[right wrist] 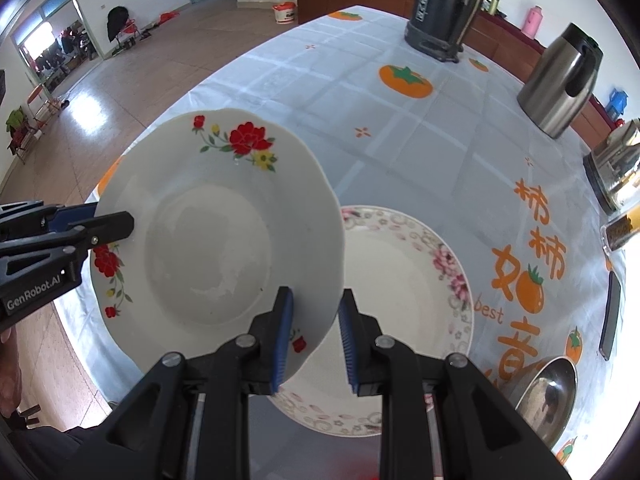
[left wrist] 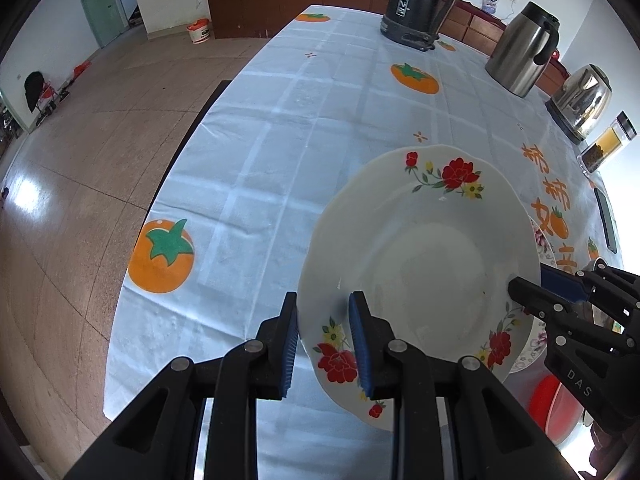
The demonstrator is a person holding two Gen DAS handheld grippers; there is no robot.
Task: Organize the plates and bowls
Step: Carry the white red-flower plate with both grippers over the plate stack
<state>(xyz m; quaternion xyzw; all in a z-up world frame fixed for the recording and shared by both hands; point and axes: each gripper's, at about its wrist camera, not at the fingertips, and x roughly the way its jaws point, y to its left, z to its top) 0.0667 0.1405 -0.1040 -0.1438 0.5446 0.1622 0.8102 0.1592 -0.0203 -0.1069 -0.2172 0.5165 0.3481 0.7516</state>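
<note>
Two grippers are holding one red-flowered plate above the desk: the left gripper is pinching its left rim, the right gripper is clamping the opposite rim. Partly beneath it, a pink-flowered plate is lying on the checked cloth. Nearby, a steel bowl is sitting at the right; three kettles are standing along the far side.

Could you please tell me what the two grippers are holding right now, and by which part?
Both hold the red-flowered plate by its rim, on opposite sides: the left gripper and the right gripper each have their fingers closed across the edge.
</note>
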